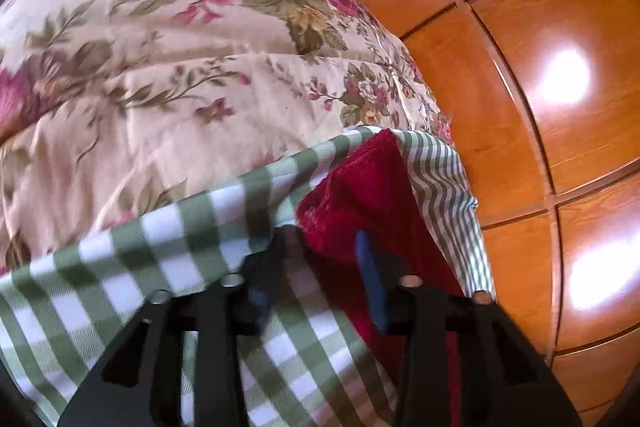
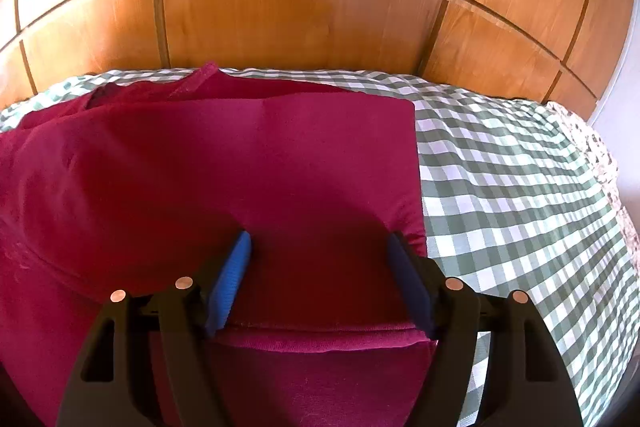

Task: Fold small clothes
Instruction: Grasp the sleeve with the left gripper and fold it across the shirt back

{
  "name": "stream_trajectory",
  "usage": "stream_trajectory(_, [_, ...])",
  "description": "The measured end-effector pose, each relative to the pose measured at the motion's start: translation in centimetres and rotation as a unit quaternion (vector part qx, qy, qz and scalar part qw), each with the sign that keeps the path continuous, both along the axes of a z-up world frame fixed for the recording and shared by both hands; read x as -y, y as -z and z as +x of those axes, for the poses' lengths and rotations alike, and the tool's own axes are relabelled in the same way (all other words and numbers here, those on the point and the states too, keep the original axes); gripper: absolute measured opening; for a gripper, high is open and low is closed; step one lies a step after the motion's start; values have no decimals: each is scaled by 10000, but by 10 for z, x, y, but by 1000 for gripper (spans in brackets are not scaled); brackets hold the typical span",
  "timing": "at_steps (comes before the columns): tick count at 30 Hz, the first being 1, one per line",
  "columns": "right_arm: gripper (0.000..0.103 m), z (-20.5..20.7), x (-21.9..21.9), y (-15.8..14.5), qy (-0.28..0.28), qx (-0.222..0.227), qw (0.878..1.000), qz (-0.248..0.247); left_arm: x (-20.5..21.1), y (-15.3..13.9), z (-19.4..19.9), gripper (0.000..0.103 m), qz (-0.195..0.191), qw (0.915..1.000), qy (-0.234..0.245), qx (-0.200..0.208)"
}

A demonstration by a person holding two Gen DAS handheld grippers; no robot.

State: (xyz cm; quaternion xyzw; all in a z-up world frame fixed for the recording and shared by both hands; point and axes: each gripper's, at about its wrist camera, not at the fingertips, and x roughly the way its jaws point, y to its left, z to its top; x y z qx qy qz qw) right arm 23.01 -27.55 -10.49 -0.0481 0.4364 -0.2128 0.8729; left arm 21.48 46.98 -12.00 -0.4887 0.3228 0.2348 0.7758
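Observation:
A dark red garment (image 2: 224, 167) lies partly folded on a green-and-white checked cloth (image 2: 520, 187). My right gripper (image 2: 320, 251) is open, its blue pads (image 2: 232, 275) spread wide over the garment's near folded edge. In the left wrist view the red garment (image 1: 360, 187) shows at the cloth's right end. My left gripper (image 1: 328, 247) is open low over the checked cloth (image 1: 160, 267). Its right finger rests against the red fabric. Its left finger is blurred.
A floral bedspread (image 1: 180, 67) covers the bed beyond the checked cloth. Glossy wooden panelled wardrobe doors (image 2: 300, 7) stand close behind the bed, and also show in the left wrist view (image 1: 540, 47). A white wall strip (image 2: 624, 87) is at far right.

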Motion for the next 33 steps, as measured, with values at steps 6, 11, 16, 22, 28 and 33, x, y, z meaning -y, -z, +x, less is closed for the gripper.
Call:
stream_trajectory(6, [70, 0, 0, 0, 0, -3, 10000, -15, 34, -43, 13, 7, 234, 9956, 670, 618])
stream_trajectory(11, [70, 0, 0, 0, -1, 6, 10000, 5, 121, -97, 24, 7, 541, 9715, 1808, 1437])
stream_trajectory(16, [70, 0, 1, 0, -5, 19, 10000, 27, 240, -117, 41, 8, 705, 9330, 3056, 1765])
stream_trajectory(22, [70, 0, 6, -1, 4, 43, 9998, 174, 373, -78, 54, 11, 1100, 8896, 4262, 1221])
stream_trajectory(28, [70, 0, 11, -10, -29, 83, 9988, 480, 417, -43, 25, 45, 1624, 8688, 4630, 663])
stream_trajectory(33, [62, -4, -24, -31, -803, 340, 9831, 1609, 390, -41, -8, 45, 1947, 8691, 4497, 670])
